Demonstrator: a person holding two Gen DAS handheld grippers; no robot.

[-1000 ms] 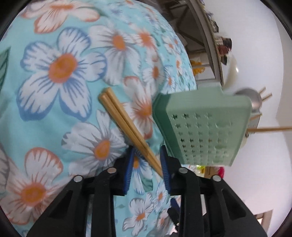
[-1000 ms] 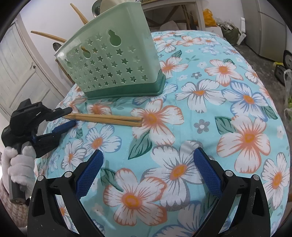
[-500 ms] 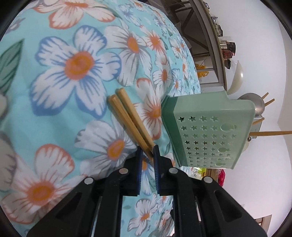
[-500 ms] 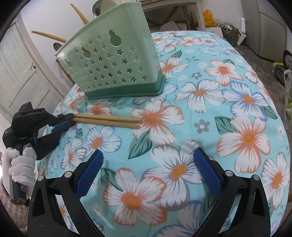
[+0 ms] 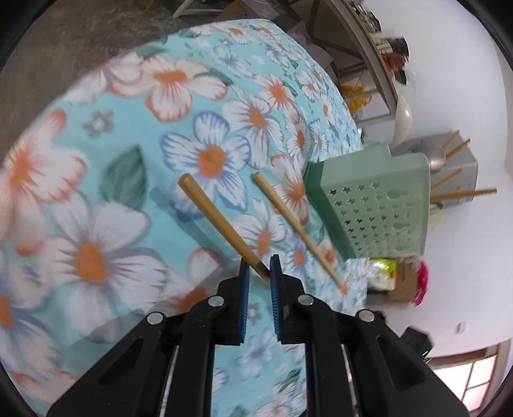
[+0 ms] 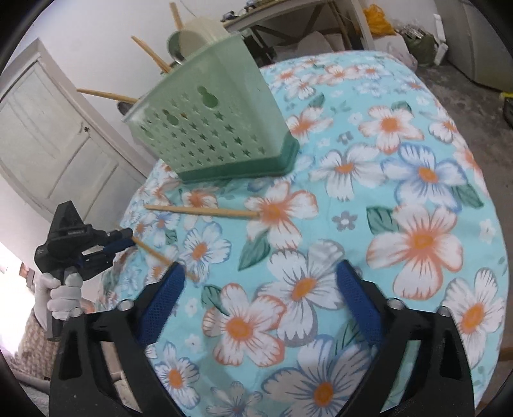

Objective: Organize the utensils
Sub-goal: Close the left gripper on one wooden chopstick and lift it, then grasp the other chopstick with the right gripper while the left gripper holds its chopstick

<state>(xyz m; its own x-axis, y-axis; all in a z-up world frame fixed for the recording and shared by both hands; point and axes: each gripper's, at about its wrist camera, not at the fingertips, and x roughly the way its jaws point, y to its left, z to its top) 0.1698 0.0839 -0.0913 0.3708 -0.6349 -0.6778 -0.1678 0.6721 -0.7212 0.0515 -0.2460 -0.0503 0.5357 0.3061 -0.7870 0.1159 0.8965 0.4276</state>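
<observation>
My left gripper (image 5: 259, 268) is shut on the thin end of one wooden chopstick (image 5: 221, 224) and holds it lifted off the cloth; it also shows in the right wrist view (image 6: 123, 239) with that chopstick (image 6: 157, 255). A second chopstick (image 5: 295, 224) lies on the floral tablecloth, seen too in the right wrist view (image 6: 202, 210). A green perforated utensil basket (image 5: 375, 205) stands beyond it (image 6: 214, 128) with chopsticks and a ladle sticking out. My right gripper (image 6: 259, 298) is open and empty above the cloth.
The round table with the floral cloth (image 6: 416, 192) drops off at its edges to a grey floor (image 5: 64, 48). A white door (image 6: 48, 134) and shelving (image 6: 288, 19) stand behind the basket.
My left gripper has closed on one chopstick and lifted it away from its partner, which stays on the cloth. My right gripper has shifted a little closer to the table.
</observation>
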